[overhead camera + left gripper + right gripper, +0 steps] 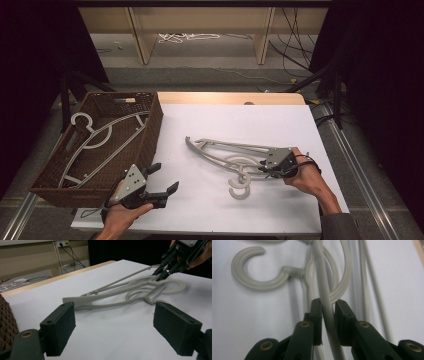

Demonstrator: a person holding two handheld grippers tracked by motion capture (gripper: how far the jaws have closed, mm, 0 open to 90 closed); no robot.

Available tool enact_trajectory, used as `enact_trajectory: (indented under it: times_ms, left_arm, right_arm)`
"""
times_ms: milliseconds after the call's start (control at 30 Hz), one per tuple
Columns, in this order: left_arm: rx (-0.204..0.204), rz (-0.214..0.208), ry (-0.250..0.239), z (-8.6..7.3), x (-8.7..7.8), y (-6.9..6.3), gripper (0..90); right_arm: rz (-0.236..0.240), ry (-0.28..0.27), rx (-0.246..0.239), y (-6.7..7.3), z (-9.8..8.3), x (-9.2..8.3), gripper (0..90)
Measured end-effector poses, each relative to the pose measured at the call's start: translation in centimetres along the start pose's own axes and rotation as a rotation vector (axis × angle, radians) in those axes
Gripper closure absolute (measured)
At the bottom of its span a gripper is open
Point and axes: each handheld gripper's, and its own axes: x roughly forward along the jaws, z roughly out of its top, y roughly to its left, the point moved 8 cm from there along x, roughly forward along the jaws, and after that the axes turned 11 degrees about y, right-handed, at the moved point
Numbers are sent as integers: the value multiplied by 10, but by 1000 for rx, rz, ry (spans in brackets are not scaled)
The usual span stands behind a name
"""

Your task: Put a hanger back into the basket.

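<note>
While its two black jaws pinched a thin curved bar of the pale grey plastic clothes hanger (325, 300), the right gripper (328, 305) sat closed on that bar, the pads pressing it from both sides. In the high view the right gripper (278, 165) stood at the hanger's (225, 152) right end, held by the person's right hand (305, 175). The hanger lay spread on the white worktop (240, 125), its round hook (239, 190) pointing toward the person, and seemingly more than one hanger was stacked there. Well apart to the left, the left gripper (162, 180) hovered near the worktop's front edge with its jaws wide and nothing between them. Just beside it stood a dark brown woven wicker basket (150, 135), inside which lay another pale grey hanger (100, 137).
</note>
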Motion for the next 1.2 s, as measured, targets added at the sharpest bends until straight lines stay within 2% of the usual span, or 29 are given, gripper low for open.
enact_trajectory:
  times_ms: [233, 267, 300, 333, 367, 433, 500, 567, 600, 633, 767, 967, 1000, 1167, 1200]
  left_arm:
    - [14, 13, 2, 1, 1, 1, 182]
    - [14, 15, -2, 2, 2, 0, 182]
    - [18, 18, 0, 3, 2, 1, 184]
    - [15, 17, 0, 4, 2, 0, 185]
    - [55, 27, -11, 7, 4, 1, 187]
    - [83, 38, -7, 10, 6, 0, 190]
    - [101, 42, -2, 13, 8, -3, 190]
    - [116, 39, -1, 18, 10, -5, 191]
    - [120, 42, -4, 20, 11, -6, 191]
    - [127, 42, 12, 21, 12, -8, 193]
    - [182, 45, 17, 27, 20, -11, 203]
    - [217, 32, 50, 36, 37, -15, 212]
    - [232, 29, 56, 38, 42, -16, 212]
    - [300, 8, 94, 44, 57, -27, 226]
    - [315, -9, 102, 45, 62, -31, 233]
  right_arm:
    - [-51, -20, -51, -6, 2, -10, 823]
    - [-68, -25, -46, -7, 2, -13, 823]
    - [-61, -32, -58, -6, 3, -15, 823]
    - [-69, -32, -49, -7, 4, -17, 823]
    - [-68, -36, -48, -6, 5, -18, 823]
    - [-75, -49, -65, -7, 8, -20, 823]
    - [-69, -58, -61, -4, 11, -22, 823]
    - [-72, -55, -83, -3, 12, -23, 823]
    - [-62, -61, -69, 1, 13, -23, 823]
    - [-69, -56, -81, 0, 14, -24, 823]
    - [-59, -72, -92, 6, 19, -26, 823]
    - [-42, -85, -114, 16, 26, -29, 823]
    - [-52, -85, -125, 16, 26, -29, 823]
    - [-32, -94, -148, 24, 33, -29, 823]
    - [-32, -92, -150, 25, 34, -29, 823]
